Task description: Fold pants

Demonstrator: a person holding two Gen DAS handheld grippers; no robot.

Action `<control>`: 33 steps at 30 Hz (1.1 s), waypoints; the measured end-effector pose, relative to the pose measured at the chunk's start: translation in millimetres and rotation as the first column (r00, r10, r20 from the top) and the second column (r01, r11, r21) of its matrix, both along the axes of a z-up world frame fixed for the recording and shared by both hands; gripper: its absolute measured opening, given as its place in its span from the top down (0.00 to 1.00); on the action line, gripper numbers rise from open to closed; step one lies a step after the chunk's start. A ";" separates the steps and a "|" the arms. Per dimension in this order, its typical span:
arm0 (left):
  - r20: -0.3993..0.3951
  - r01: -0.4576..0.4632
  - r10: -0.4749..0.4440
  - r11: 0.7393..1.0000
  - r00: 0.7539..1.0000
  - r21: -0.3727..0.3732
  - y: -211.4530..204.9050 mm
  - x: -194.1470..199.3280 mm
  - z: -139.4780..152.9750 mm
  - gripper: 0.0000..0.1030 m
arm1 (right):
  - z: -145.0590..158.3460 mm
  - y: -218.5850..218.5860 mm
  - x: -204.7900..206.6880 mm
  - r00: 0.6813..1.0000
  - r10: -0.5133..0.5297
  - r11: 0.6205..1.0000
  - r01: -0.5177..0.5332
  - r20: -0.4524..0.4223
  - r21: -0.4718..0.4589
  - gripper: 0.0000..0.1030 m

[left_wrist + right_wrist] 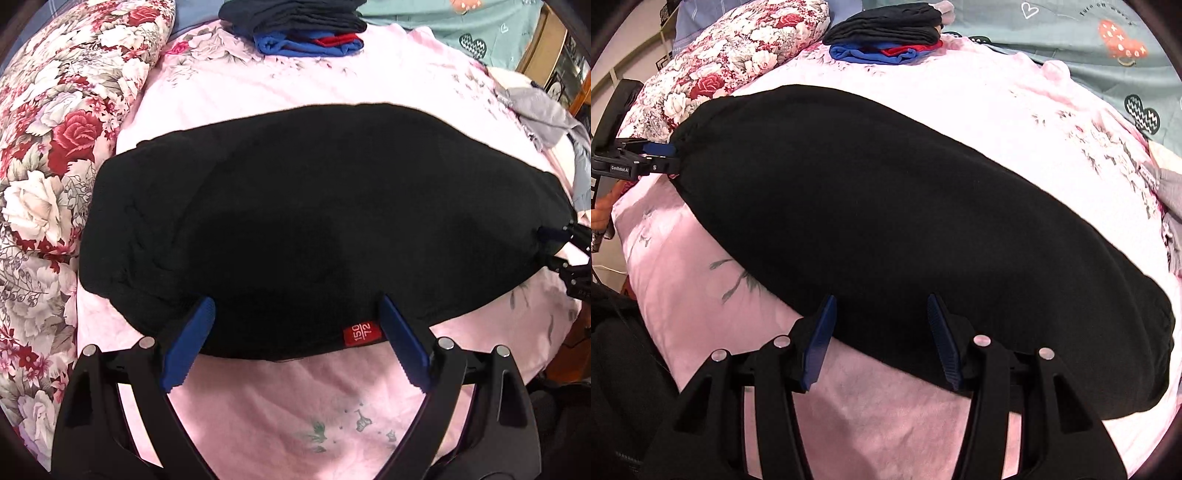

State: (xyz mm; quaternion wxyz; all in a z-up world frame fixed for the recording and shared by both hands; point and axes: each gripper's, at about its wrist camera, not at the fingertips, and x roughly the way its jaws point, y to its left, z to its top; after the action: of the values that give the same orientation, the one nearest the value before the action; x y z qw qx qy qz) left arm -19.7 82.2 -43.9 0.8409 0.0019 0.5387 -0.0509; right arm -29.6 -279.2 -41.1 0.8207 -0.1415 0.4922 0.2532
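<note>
Nearest, left gripper (297, 317) spread wide over the near edge of the black pants (314, 221), nothing pinched; right gripper (881, 319) likewise parted about halfway over its end, gripping nothing. One pair of pants, lying flat across the pink bedsheet (295, 406) as one long band (apparently folded lengthwise already, red size tag (357, 335) at the hem edge); crosswise folds probably left to do. Beyond, one floral quilt (55, 147) at the left. Farthest, one stack of folded clothes (295, 26), seemingly finished
</note>
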 end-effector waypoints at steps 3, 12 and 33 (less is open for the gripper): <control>-0.007 -0.002 0.002 1.000 1.000 0.004 -0.4 2.0 -3.4 0.11 | 0.4 6.3 -0.9 0.999 0.032 0.999 -0.031 0.018 -0.034 0.49; -0.025 -0.021 0.020 0.998 0.999 -0.055 7.7 6.5 -5.2 0.11 | -1.3 16.1 1.7 0.995 0.083 0.996 -0.082 0.050 -0.020 0.80; 0.081 0.022 -0.022 1.000 0.996 0.005 -19.2 15.1 24.3 0.11 | 19.5 -6.7 -15.0 0.996 0.084 0.985 -0.082 -0.010 0.150 0.66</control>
State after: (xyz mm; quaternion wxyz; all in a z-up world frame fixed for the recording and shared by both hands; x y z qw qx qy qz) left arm -4.6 62.9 -19.6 0.8615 0.0116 0.5041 -0.0589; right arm -44.7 -285.8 -21.5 0.8137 -0.0979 0.4723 0.3245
